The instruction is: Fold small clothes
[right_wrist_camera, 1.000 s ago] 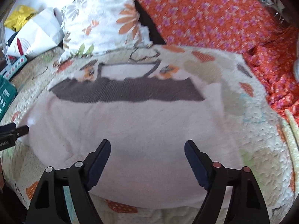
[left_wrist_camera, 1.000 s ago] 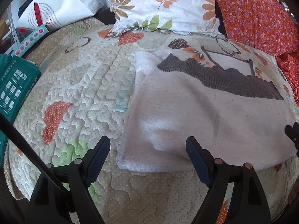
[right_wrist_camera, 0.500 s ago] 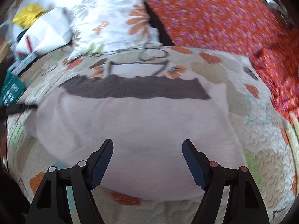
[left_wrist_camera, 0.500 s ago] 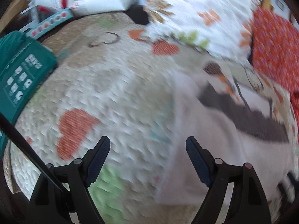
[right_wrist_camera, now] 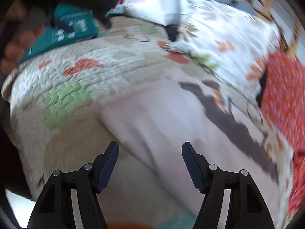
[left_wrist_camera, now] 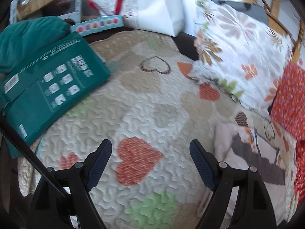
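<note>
A pale pink garment with a dark brown band (right_wrist_camera: 164, 126) lies flat on the quilted bedspread (right_wrist_camera: 80, 87). In the left wrist view it shows only at the right edge (left_wrist_camera: 246, 152). My right gripper (right_wrist_camera: 150, 152) is open and empty, over the garment's near left corner. My left gripper (left_wrist_camera: 150, 152) is open and empty over the bare quilt (left_wrist_camera: 152, 105), left of the garment, above an orange heart patch (left_wrist_camera: 135, 162). The right wrist view is blurred by motion.
A teal package (left_wrist_camera: 47, 91) and teal cloth (left_wrist_camera: 22, 36) lie at the quilt's left edge. A white bag (left_wrist_camera: 148, 5) and a floral pillow (left_wrist_camera: 238, 53) stand at the back. An orange flowered cushion (left_wrist_camera: 289, 103) is at the right. The person's hand (right_wrist_camera: 17, 42) shows far left.
Both grippers have swung left. The left one left the garment's edge and now faces bare quilt and the teal package. The right one moved from the garment's middle to its left corner.
</note>
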`<state>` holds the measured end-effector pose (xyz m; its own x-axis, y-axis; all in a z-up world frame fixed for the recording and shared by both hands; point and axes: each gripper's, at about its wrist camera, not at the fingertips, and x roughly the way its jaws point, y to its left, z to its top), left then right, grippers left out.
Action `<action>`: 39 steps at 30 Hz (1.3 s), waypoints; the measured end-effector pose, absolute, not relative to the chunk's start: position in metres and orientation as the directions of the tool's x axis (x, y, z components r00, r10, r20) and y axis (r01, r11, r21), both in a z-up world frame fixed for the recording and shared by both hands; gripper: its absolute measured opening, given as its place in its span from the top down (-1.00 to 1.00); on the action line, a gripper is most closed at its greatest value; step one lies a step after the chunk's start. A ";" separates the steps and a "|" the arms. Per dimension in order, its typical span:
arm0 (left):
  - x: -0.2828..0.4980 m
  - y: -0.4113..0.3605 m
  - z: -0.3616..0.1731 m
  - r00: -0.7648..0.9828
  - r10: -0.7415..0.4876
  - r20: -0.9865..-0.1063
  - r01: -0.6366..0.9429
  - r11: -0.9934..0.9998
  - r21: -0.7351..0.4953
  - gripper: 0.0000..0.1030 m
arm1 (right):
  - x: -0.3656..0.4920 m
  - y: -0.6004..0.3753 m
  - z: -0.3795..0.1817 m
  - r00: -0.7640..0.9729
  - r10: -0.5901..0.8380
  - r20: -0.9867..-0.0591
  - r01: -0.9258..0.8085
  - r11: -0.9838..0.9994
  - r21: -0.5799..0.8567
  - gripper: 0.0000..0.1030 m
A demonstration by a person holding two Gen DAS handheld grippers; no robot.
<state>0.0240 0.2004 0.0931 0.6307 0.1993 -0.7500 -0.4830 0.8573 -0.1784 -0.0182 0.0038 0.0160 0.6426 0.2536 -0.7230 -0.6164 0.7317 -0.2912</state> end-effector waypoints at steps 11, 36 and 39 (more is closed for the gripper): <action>0.013 0.224 0.090 0.631 0.183 -0.753 -0.539 0.802 -0.257 -0.61 | 0.024 0.042 0.018 0.610 0.236 -0.756 -0.568 0.796 -0.209 0.85; 0.029 -0.044 0.046 0.535 -0.287 -0.795 0.096 0.955 -0.280 -0.61 | -0.010 -0.372 0.038 0.521 0.058 -0.852 0.200 0.962 0.187 0.88; 0.036 -0.063 0.047 0.516 -0.369 -0.773 0.113 0.924 -0.366 -0.61 | -0.007 -0.374 0.039 0.492 0.047 -0.869 0.187 0.969 0.158 0.88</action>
<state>0.0363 -0.0625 0.0472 0.5157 -0.3689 -0.7732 0.1125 0.9239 -0.3658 -0.0066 -0.3737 0.0391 0.4920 0.0469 -0.8693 0.1874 0.9694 0.1584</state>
